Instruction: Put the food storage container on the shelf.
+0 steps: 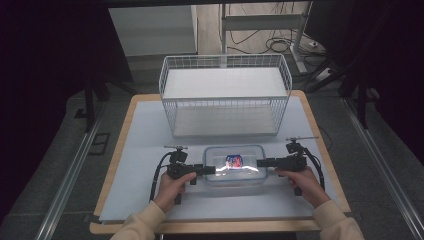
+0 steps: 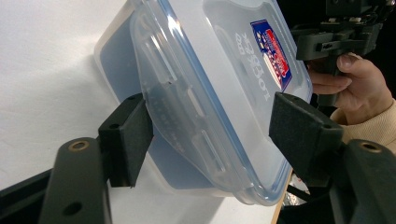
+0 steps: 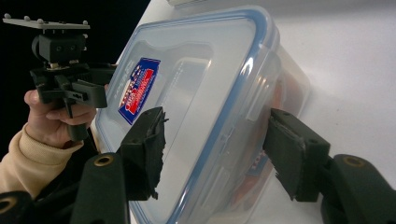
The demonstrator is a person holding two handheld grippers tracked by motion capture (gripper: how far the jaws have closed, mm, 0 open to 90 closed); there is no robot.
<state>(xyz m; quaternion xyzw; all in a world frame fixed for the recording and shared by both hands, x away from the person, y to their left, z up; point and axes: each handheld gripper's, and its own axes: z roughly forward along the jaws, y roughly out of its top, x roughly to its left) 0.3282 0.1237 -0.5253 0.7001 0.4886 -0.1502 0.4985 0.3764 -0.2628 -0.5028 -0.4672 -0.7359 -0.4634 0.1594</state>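
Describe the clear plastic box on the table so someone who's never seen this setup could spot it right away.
Start at the white wire basket standing at the far side of the white-covered table. Just in front of it, toward the person, lies a clear rectangular plastic food container between the two handheld black tongs. Its blue-edged snap-on lid carries a red and blue sticker, and it is the one see-through thing there.

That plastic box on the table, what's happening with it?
A person is working on a clear lidded plastic box with a hand-held gripper in each hand. The left gripper comes at the box's left end and the right gripper at its right end. In both gripper views the jaws straddle the lid's edge, with small gaps still showing beside the pads. The box sits on the table, in front of a white wire basket.
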